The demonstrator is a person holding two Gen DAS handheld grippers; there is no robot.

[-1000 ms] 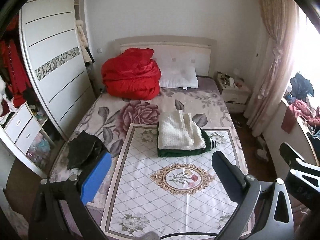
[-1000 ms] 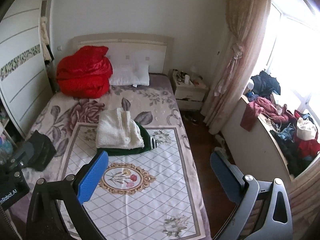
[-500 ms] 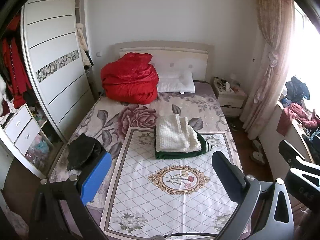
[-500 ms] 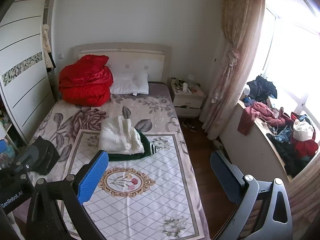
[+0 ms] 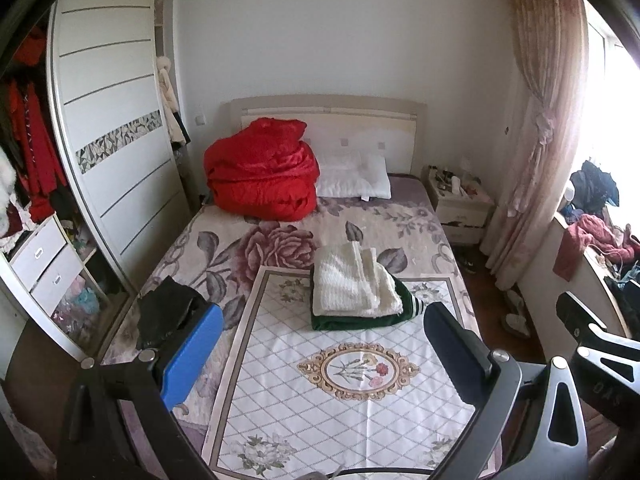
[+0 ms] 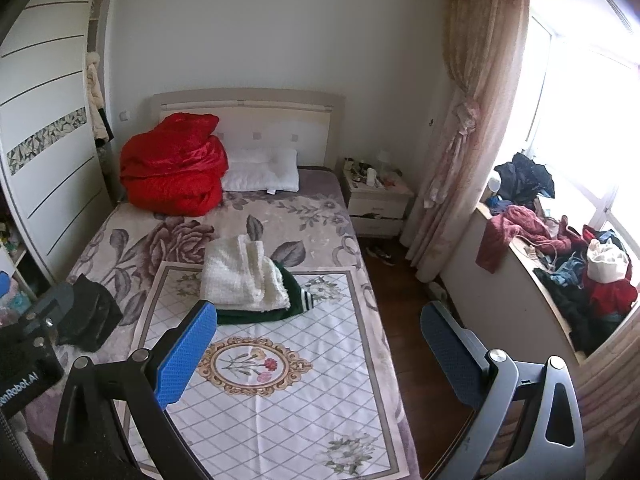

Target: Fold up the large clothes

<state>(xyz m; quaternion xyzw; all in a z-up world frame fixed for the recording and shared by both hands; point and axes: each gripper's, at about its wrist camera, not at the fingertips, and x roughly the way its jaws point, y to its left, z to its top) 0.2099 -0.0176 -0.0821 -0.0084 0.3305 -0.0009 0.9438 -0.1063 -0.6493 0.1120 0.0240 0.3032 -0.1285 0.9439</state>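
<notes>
A crumpled black garment (image 5: 168, 312) lies unfolded at the left edge of the floral-covered bed (image 5: 224, 248), apart from the folded cream knit (image 5: 352, 284) stacked on a folded dark green garment (image 5: 360, 320) mid-bed. It sits just beyond the left gripper (image 5: 320, 356), the nearer one. The right gripper (image 6: 320, 352) hangs over the bed's window side; both have fingers spread wide and hold nothing.

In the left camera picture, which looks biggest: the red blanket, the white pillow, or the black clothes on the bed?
1. Red blanket, clearly biggest.
2 and 3. White pillow and black clothes look alike; the clothes lie nearer the camera, so I won't rank them.
</notes>
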